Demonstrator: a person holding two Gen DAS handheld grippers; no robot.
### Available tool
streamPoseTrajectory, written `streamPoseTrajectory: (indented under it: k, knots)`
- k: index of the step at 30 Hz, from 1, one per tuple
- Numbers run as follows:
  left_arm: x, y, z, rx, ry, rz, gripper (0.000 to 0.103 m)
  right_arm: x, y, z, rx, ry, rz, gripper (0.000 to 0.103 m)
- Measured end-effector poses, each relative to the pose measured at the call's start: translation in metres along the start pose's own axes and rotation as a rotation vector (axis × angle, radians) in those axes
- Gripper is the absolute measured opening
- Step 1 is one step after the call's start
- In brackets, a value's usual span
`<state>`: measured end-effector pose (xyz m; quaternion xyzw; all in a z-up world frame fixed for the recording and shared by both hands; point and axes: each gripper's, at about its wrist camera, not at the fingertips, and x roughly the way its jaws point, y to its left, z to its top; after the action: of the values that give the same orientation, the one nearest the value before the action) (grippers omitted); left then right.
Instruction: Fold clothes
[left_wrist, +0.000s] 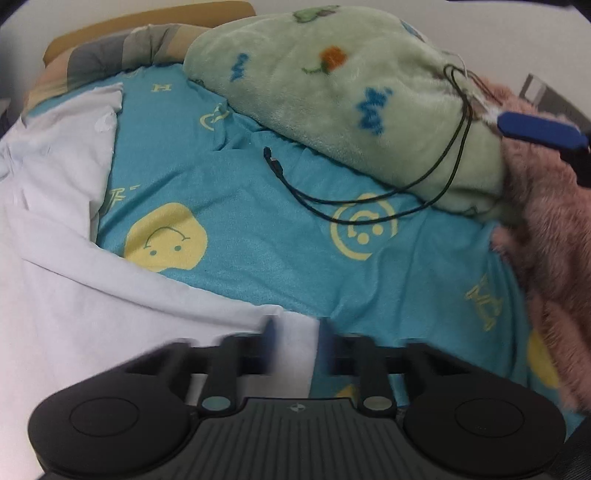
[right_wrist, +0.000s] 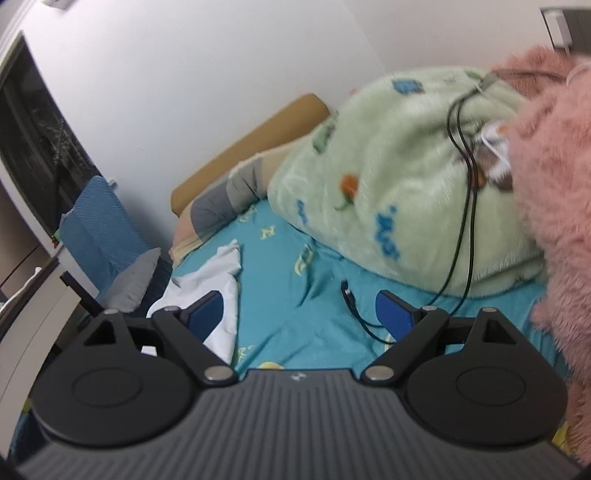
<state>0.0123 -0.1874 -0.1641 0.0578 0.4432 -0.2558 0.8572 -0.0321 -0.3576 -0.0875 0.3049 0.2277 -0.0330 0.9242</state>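
So the white garment (left_wrist: 55, 229) is lying crumpled along one edge of the bed, on the teal smiley-print sheet (left_wrist: 258, 229). The left gripper (left_wrist: 293, 341) is right at the near hem of it, with white cloth sitting between the blue pads. That view is smeared with motion blur, but the fingers look pinched down on the fabric, so I'd call it a grip on the hem, probably a thin one.

The right gripper (right_wrist: 299, 317) is spread wide with nothing in it, hovering over the sheet between the garment and the black cable (right_wrist: 351, 299).

Next step, I reckon: the empty gripper should take a second hem corner, well clear of that cable, which trails off the green fleece blanket (right_wrist: 388, 177) and would snag easily. Grab a single layer, then lift both corners together and shake the garment flat before any fold. Keep away from the pink fuzzy blanket (right_wrist: 554, 184) too.
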Motion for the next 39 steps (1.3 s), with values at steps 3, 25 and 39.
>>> streamPoseTrajectory:
  k: [3,25,39]
  knots:
    - [-0.026,0.009,0.002,-0.031,-0.048,-0.001,0.003,0.004,-0.005,0.0,0.023,0.001,-0.006,0.091]
    - [-0.234,0.124,-0.08,-0.426,0.036,0.114,0.019,0.01,0.084,-0.057,-0.286,0.19,0.002,0.091]
    - [-0.221,0.13,0.018,-0.241,-0.275,0.245,0.092,-0.016,0.108,-0.063,-0.296,0.078,0.149,0.091]
